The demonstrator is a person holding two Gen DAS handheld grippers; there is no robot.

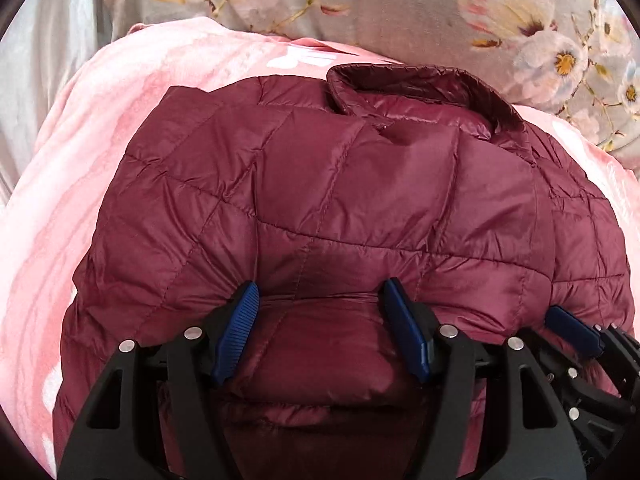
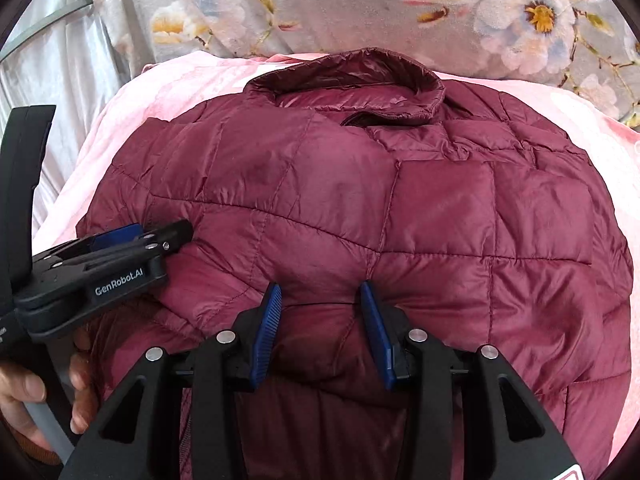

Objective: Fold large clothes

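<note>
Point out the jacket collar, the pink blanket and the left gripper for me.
jacket collar [image 2: 360, 76]: right wrist view, on its raised rim.
pink blanket [image 1: 60, 184]: left wrist view, bare part left of the jacket.
left gripper [image 1: 320, 300]: left wrist view, midway between fingertips.

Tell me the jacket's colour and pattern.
Maroon jacket, quilted in squares; clearest in the right wrist view.

Pink blanket [image 1: 60, 208] spread over a grey floral sheet [image 1: 400, 8]; pale satin fabric [image 2: 68, 80] at left.

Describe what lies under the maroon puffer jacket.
A pink blanket shows around the jacket on the left, right and collar sides, so the jacket lies on it. Beyond it is a floral sheet. What lies directly beneath the jacket's middle is covered.
</note>
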